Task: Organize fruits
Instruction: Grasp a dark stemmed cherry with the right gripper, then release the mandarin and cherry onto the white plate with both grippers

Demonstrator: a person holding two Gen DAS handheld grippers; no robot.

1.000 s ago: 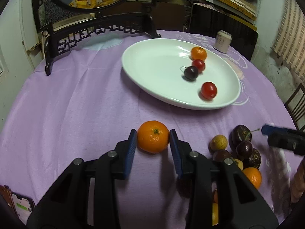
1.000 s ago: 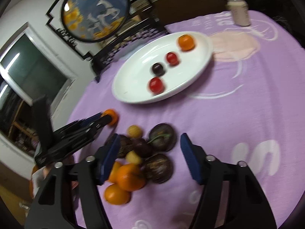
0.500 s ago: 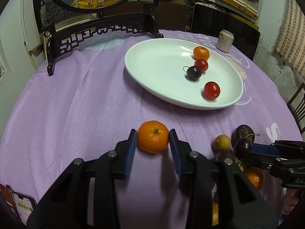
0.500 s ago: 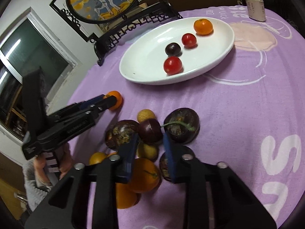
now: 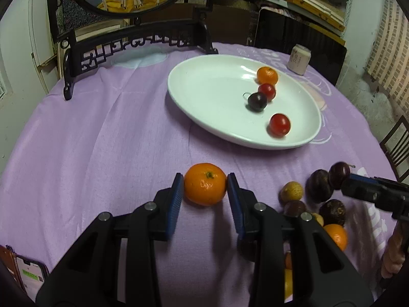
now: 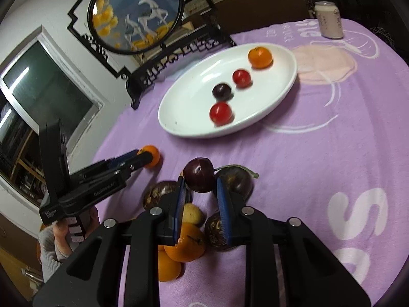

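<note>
A: How much is sorted so far?

B: 4 fruits lie in the white plate (image 5: 204,112), upper right of centre in the left wrist view; an orange at the far side, 2 red ones, and 1 dark one with a stem between them.

A: And what's left?

B: Plenty; a heap of loose fruit (image 6: 189,230) sits on the purple cloth (image 5: 102,140) in the lower middle of the right wrist view; I count at least 7 pieces, oranges, dark round ones and small tan ones, some hidden behind the fingers.

A: The grippers?

B: Both are loaded; the left gripper (image 5: 205,186) is clamped on a mandarin (image 5: 205,183), low in the centre of its frame, and whether it rests on the cloth I cannot tell; the right gripper (image 6: 199,186) is closed narrow on a dark plum (image 6: 199,175), which appears raised above the heap.

A: So, roughly?

B: I judge it under halfway; these 2 go to the plate next, then the heap.
</note>
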